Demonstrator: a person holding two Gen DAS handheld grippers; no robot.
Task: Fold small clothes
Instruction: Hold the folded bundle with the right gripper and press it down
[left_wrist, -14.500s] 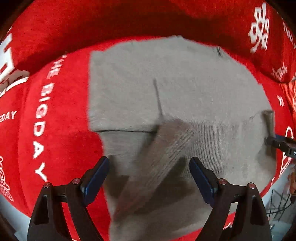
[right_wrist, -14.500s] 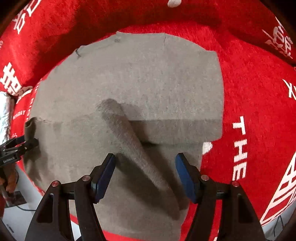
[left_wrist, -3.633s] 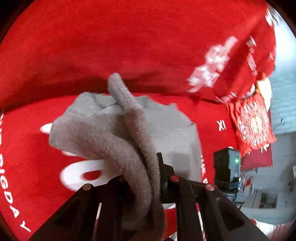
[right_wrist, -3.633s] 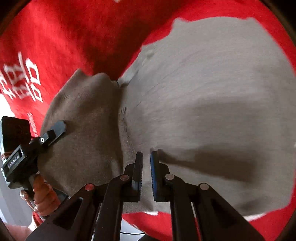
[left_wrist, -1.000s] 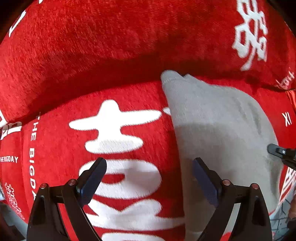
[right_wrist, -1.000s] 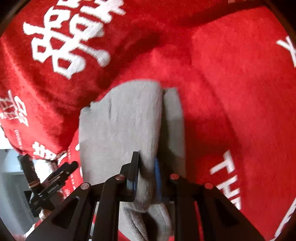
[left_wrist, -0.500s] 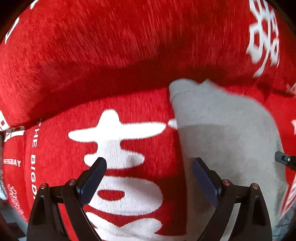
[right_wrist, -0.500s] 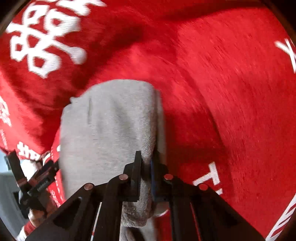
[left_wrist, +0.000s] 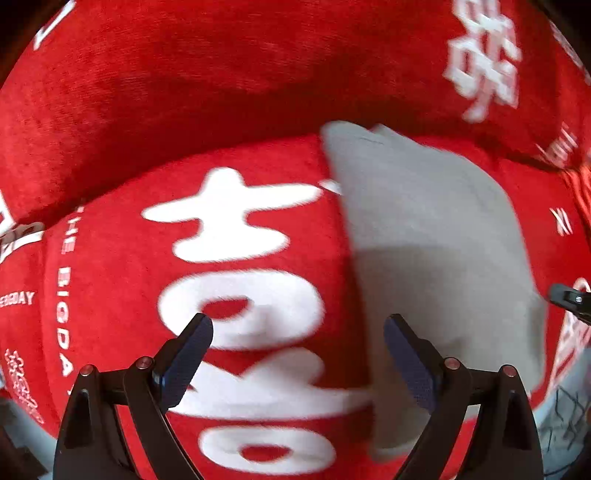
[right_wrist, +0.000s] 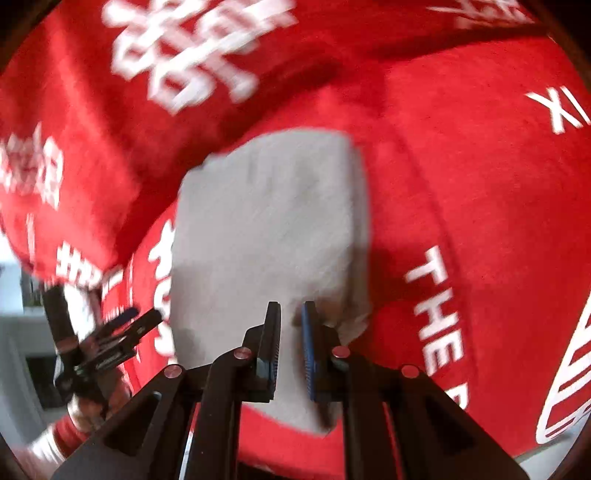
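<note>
Between the pads of the right gripper (right_wrist: 291, 343) a narrow gap shows, and the jaws are opening; nothing is pinched there, for the grey folded garment (right_wrist: 266, 229) lies flat below and beyond the tips rather than pressed between them. Around that garment spreads the red plush sofa cover (right_wrist: 461, 177), printed with white characters and letters. Left of the garment, in the right wrist view, the left gripper (right_wrist: 125, 325) appears blurred, with part of the person's hand (right_wrist: 85, 406) and a red-and-white sleeve under it.

Seen from the left wrist camera, the left gripper (left_wrist: 297, 354) has its jaws spread wide and empty. Its pads (left_wrist: 184, 358) hang over a large white character on the cover (left_wrist: 110, 258), just left of the garment (left_wrist: 436, 251). That garment is a neat grey rectangle, its far edge close to the seam where the seat meets the backrest. Past the garment's right edge, a dark tip of the right gripper (left_wrist: 570, 297) pokes into view.
</note>
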